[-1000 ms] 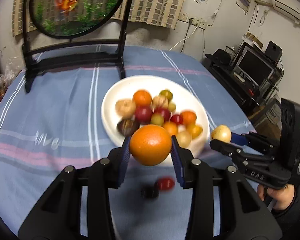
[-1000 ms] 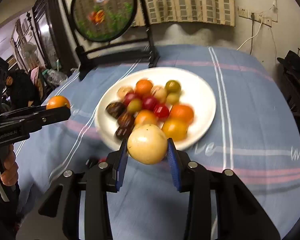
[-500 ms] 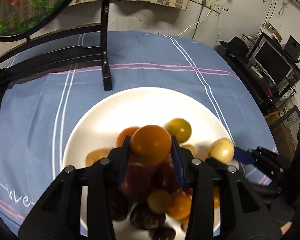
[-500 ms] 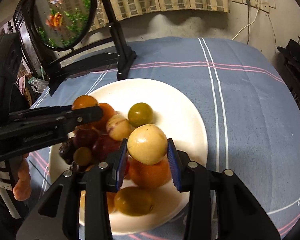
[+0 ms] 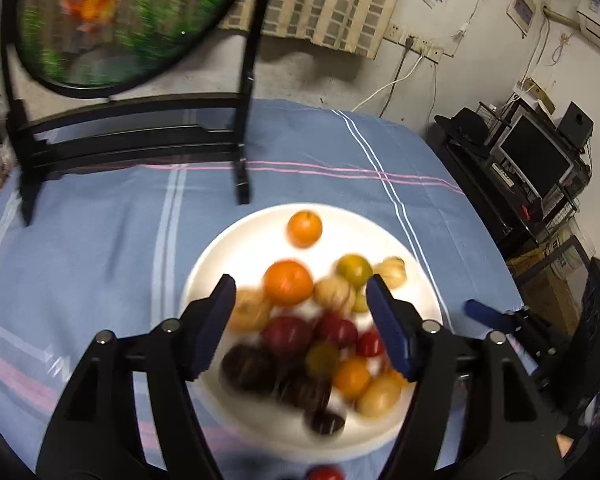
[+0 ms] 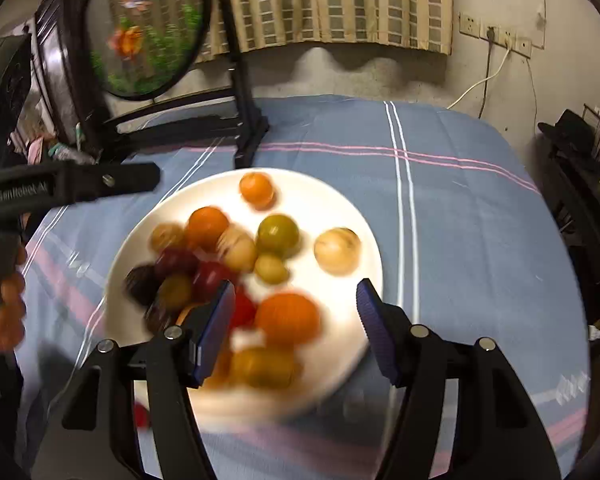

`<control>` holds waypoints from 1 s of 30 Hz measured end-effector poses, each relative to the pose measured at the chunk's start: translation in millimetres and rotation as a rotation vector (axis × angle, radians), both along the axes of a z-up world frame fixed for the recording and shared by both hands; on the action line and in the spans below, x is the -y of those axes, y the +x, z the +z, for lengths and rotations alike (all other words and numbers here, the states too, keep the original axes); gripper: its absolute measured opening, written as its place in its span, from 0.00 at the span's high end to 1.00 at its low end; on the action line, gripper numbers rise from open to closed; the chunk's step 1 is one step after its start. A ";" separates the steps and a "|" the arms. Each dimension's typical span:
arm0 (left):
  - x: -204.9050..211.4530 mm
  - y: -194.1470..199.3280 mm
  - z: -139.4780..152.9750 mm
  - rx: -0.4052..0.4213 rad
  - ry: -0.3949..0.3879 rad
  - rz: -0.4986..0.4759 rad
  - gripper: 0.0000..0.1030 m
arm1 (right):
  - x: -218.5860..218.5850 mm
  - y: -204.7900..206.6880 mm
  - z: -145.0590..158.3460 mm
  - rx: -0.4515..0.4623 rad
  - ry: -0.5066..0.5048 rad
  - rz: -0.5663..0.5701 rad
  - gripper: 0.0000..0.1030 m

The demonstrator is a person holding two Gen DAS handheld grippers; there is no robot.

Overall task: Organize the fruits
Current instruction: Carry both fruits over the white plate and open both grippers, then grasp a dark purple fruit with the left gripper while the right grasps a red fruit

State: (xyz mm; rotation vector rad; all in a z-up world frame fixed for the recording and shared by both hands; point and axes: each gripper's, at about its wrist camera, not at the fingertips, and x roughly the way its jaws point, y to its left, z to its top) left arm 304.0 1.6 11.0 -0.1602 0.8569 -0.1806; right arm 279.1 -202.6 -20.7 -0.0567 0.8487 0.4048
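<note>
We see the left gripper (image 5: 300,312) w/ jaws spread, just been opening, nothing between the pads; it hangs over the near half of the white plate (image 5: 236,256). The orange (image 5: 304,228) sits alone toward the plate's far edge, apart from the main heap. The right gripper (image 6: 296,312) is likewise spread, jaws just been opening, empty, above the plate's near-right part. The pale yellow fruit (image 6: 337,251) lies by itself near the plate's right edge, clear of both pads. Rest of the fruit pile (image 6: 204,264), i.e. reds, dark ones, greens, oranges, is bunched on the plate's left and near side, blurred. One small red fruit (image 5: 324,473) lies off the plate on the blue striped cloth (image 5: 100,240), at the table's near edge. A black stand w/ round panel (image 6: 148,28) is at the table's far-left corner.
</note>
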 end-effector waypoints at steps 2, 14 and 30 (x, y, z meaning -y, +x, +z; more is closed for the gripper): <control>-7.0 -36.1 6.4 0.020 0.024 0.017 0.26 | 3.4 -33.8 7.3 0.000 0.009 0.029 0.38; -20.8 -203.0 -14.8 0.097 0.083 0.059 0.16 | -21.8 -149.4 1.3 -0.028 0.102 0.050 0.36; -77.7 -228.8 -30.1 0.069 0.062 0.136 0.16 | -105.6 -94.8 -55.3 -0.084 -0.057 0.212 0.59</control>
